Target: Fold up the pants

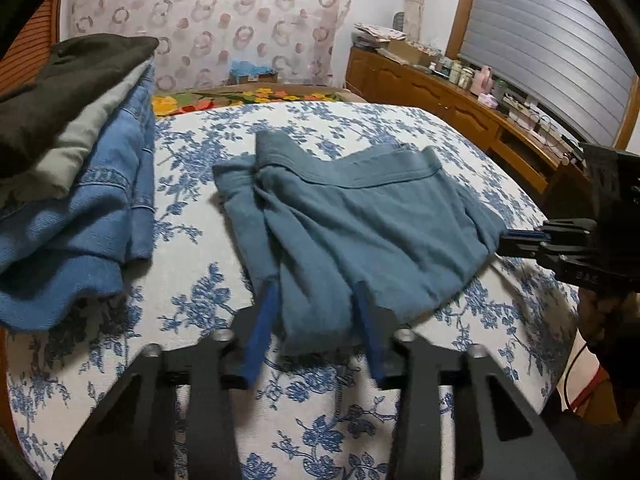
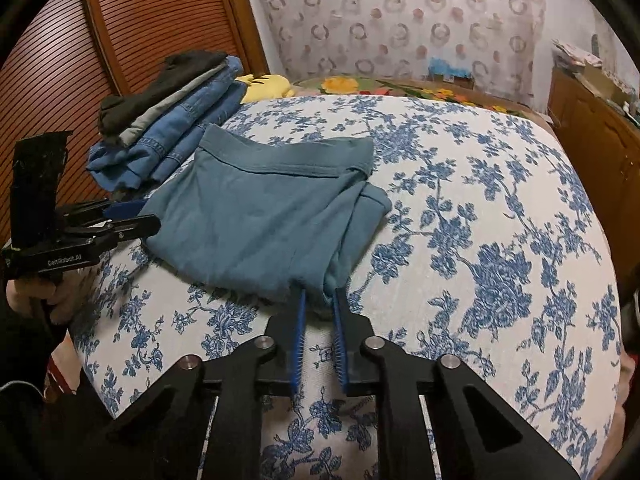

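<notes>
The teal pants (image 1: 352, 216) lie folded and rumpled on the floral bedspread (image 1: 320, 408), waistband at the far side. My left gripper (image 1: 318, 300) is open, its blue-padded fingers either side of the near edge of the cloth. In the right wrist view the pants (image 2: 256, 216) lie ahead and to the left. My right gripper (image 2: 319, 298) is narrowly open with its fingertips at the pants' near corner; a fold of cloth sits between them. Each gripper shows in the other's view: the right one (image 1: 504, 240) touches the pants' right edge, the left one (image 2: 136, 216) their left edge.
A stack of folded clothes, blue denim under grey and black pieces (image 1: 72, 168), lies on the bed left of the pants; it also shows in the right wrist view (image 2: 172, 120). A wooden dresser with clutter (image 1: 460, 96) stands to the right. A louvred wooden door (image 2: 132, 32) is behind.
</notes>
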### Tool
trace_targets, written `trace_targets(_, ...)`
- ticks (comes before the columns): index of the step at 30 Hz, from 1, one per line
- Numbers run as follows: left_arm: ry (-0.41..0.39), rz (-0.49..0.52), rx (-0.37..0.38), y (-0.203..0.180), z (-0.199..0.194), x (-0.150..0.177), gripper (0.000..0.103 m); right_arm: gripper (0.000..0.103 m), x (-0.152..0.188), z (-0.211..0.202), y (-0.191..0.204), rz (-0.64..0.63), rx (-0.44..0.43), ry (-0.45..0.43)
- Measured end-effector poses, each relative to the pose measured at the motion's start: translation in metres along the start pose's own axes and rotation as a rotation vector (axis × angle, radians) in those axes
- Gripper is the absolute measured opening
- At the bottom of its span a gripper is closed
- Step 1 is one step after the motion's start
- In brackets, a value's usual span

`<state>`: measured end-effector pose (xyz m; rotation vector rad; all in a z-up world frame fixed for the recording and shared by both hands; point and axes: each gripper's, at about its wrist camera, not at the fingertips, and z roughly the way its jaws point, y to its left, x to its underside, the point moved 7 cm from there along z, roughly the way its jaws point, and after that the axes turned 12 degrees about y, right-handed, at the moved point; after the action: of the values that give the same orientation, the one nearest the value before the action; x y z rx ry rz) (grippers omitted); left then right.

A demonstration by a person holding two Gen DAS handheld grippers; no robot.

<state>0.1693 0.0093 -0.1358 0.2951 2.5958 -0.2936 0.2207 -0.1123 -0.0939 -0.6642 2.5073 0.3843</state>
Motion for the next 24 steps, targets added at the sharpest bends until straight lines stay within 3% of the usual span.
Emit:
trace_targets(2,0.002,0.009,0.003,-0.002,0.001,0.001,0.017,0.006,0.000,0.001,0.000,-0.012,0.002,0.000)
trace_targets(5,-0.013,0.003,0.004,-0.003,-0.003,-0.001,0.010,0.005,0.001,0.002,-0.002,-0.028,0.014,0.003)
trace_targets(13,-0.134,-0.027,0.002,0.001,-0.042,-0.017,0.008,0.001,0.000,-0.016,-0.009,-0.066,0.097,-0.035)
trace_targets(18,-0.161,-0.026,0.000,0.004,-0.054,-0.021,0.008,0.001,-0.002,-0.042,-0.005,-0.090,0.162,-0.103)
trace_targets(24,-0.140,-0.023,0.024,0.002,-0.055,-0.018,0.008,0.001,0.003,-0.048,0.001,-0.078,0.107,-0.114)
